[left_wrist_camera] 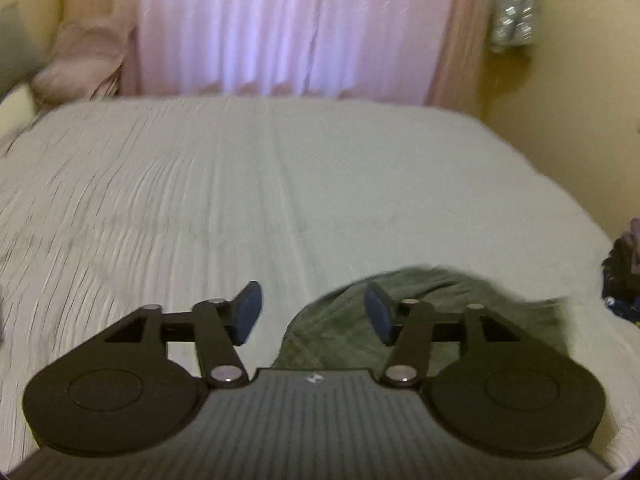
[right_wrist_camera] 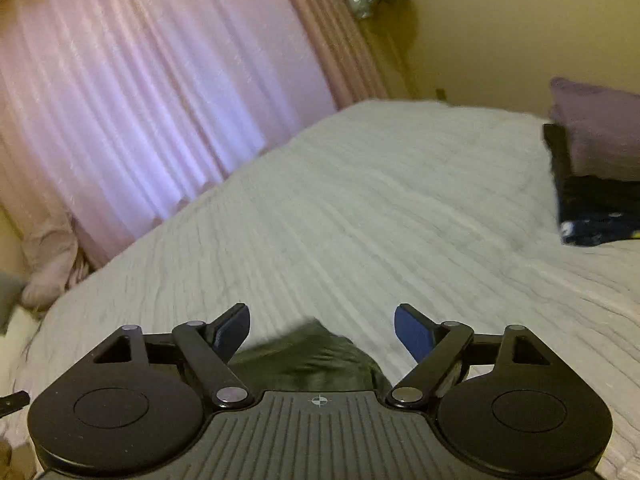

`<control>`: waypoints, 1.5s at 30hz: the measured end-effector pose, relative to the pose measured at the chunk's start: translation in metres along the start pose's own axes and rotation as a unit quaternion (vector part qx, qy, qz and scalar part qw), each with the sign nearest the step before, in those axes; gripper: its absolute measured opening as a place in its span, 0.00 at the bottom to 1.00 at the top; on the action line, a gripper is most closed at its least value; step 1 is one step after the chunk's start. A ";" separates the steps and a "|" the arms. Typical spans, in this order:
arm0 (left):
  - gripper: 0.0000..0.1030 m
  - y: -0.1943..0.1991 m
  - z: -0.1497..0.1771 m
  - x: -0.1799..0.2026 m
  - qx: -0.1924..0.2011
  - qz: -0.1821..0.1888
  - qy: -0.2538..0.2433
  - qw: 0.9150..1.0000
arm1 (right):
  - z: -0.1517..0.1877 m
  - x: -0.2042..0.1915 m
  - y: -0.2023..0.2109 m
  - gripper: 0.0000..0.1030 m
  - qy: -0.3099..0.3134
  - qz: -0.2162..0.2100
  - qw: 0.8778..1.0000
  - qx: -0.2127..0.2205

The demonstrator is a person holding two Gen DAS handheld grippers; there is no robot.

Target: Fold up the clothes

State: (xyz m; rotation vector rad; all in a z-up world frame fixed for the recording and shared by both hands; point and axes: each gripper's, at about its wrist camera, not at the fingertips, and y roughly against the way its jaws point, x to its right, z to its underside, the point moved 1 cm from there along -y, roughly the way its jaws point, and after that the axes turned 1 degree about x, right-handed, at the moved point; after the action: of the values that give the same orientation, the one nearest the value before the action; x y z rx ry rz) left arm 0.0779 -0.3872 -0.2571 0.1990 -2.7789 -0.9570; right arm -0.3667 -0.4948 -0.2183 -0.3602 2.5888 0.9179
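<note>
My left hand-held gripper [left_wrist_camera: 313, 312] is released, jaws spread wide with nothing between them; my right hand-held gripper [right_wrist_camera: 322, 334] is likewise released and empty. The garment to be folded, a dark grey-green cloth [left_wrist_camera: 420, 320], lies crumpled on the near part of the bed [left_wrist_camera: 280, 180], just below and beyond both grippers; in the right view only a dark corner of it [right_wrist_camera: 316, 350] shows between the jaws. I judge the step in hand to be the first pick-up: each gripper should come down on a separate edge or corner of the cloth, pinch a single layer, and draw it out flat before any fold, keeping clear of the ribbed white bedspread so it is not caught as well. Both views are blurred, so the garment's type and edges cannot be told. A stack of folded clothes [right_wrist_camera: 596, 172], purple over dark, sits at the far right of the bed. Pink curtains [left_wrist_camera: 288, 28] hang behind, between yellow walls [left_wrist_camera: 560, 120].
</note>
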 end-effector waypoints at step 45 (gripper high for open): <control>0.39 -0.037 0.089 0.049 -0.150 0.007 -0.020 0.988 | 0.072 0.112 0.041 0.71 0.016 0.048 0.980 -0.192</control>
State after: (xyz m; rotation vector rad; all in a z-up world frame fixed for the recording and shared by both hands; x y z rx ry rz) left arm 0.0125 -0.3727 -0.3424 0.1155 -2.6214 -1.3712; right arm -0.4631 -0.4299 -0.2947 -0.3532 2.4658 1.4624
